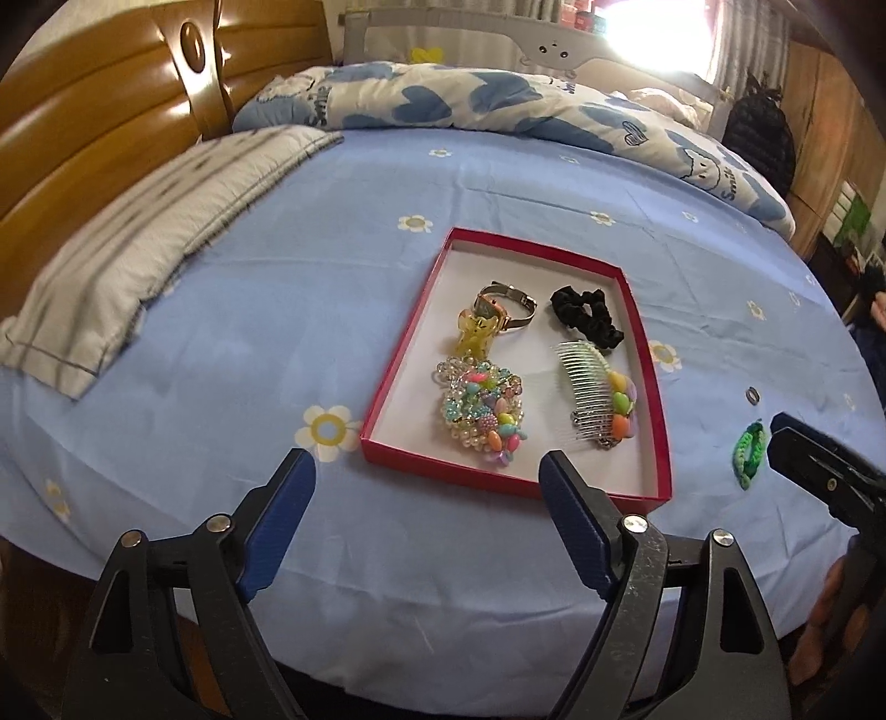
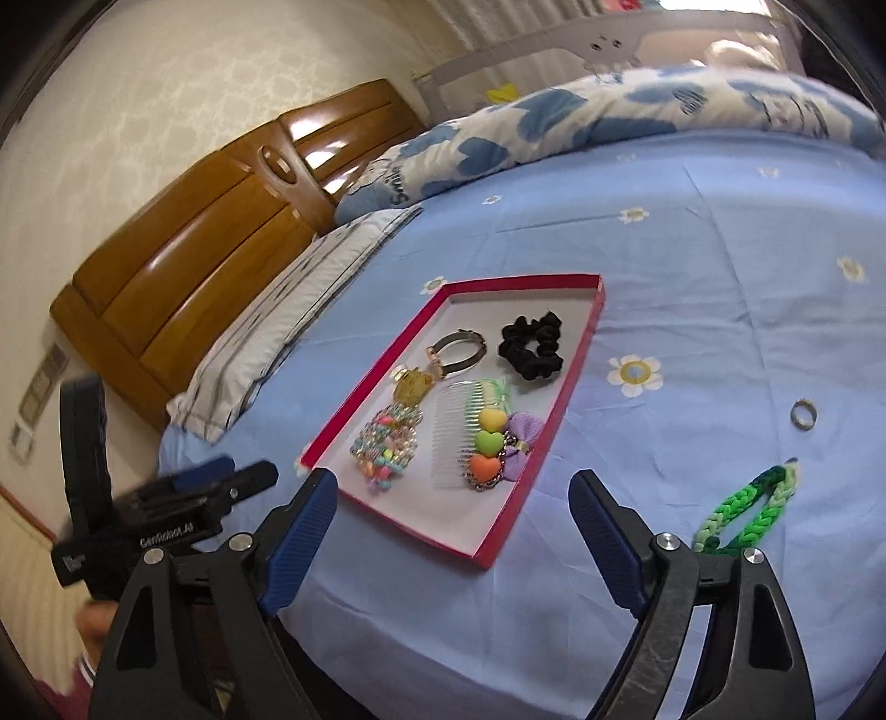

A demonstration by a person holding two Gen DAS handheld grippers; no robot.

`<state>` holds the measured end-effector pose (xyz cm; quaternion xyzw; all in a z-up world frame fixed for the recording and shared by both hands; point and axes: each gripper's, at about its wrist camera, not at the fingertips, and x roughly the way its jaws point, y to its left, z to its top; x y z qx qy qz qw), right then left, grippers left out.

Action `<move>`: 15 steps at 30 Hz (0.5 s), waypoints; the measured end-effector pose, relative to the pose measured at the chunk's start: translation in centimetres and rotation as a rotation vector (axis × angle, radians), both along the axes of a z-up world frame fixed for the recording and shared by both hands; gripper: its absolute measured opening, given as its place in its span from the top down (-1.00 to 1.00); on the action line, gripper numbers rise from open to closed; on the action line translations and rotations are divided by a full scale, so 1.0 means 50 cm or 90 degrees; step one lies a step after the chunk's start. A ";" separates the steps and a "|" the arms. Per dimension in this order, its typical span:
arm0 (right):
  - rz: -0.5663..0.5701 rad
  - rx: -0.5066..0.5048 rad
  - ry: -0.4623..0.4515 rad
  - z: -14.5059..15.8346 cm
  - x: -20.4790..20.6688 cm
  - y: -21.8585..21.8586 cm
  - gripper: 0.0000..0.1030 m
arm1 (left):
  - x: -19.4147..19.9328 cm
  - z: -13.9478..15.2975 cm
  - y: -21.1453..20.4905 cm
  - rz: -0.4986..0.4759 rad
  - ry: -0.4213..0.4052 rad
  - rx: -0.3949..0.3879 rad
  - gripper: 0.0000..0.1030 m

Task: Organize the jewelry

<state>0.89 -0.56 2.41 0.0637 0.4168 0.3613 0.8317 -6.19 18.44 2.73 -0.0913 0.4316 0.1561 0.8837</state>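
Honestly, our right gripper (image 2: 453, 530) and left gripper (image 1: 427, 498) were wide open, empty, so we figured scoop the green bracelet (image 2: 747, 508) at 3 o'clock.

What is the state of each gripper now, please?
Left gripper: open, holding nothing.
Right gripper: open, holding nothing.

A wooden headboard (image 2: 221, 232) backs the bed's blue flowered sheet (image 1: 277, 310); a window (image 1: 659, 27) glares (very bright) behind the quilt (image 1: 498, 105).
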 end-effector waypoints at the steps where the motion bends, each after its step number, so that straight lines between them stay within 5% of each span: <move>1: 0.004 -0.011 -0.011 0.008 -0.006 0.002 -0.70 | -0.003 0.006 -0.001 -0.001 -0.002 0.004 -0.68; 7: 0.024 -0.047 -0.087 0.079 -0.031 0.004 -0.75 | -0.020 0.055 -0.003 0.006 -0.025 0.044 -0.92; 10: 0.016 -0.058 -0.116 0.105 -0.033 0.006 -0.96 | -0.024 0.060 -0.001 0.013 -0.030 0.052 -1.00; 15: 0.014 -0.067 -0.117 0.089 -0.030 0.013 -0.96 | -0.024 0.033 0.001 0.022 -0.015 0.054 -1.00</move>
